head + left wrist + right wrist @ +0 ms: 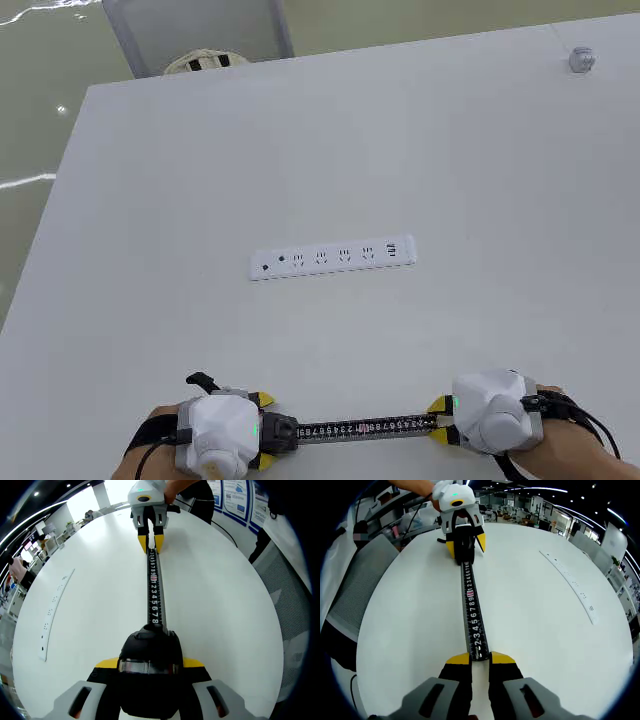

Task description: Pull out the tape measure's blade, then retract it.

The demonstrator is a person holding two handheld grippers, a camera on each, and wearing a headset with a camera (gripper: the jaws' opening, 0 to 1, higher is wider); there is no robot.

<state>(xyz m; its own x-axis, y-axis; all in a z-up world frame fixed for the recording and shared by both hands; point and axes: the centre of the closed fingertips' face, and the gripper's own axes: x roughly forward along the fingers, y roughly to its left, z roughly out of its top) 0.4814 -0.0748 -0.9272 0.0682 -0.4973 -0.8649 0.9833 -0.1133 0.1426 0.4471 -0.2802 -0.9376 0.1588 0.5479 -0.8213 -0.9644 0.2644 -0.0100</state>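
The pull-out looks done, or nearly: at 6 o'clock in the head view the blade spans from the case, clamped in the left hand-held gripper, to its tip, pinched by the right hand-held gripper. Retraction is left to do (my reading). Jaws hide the end hook; whether the blade touches the counter is unclear.
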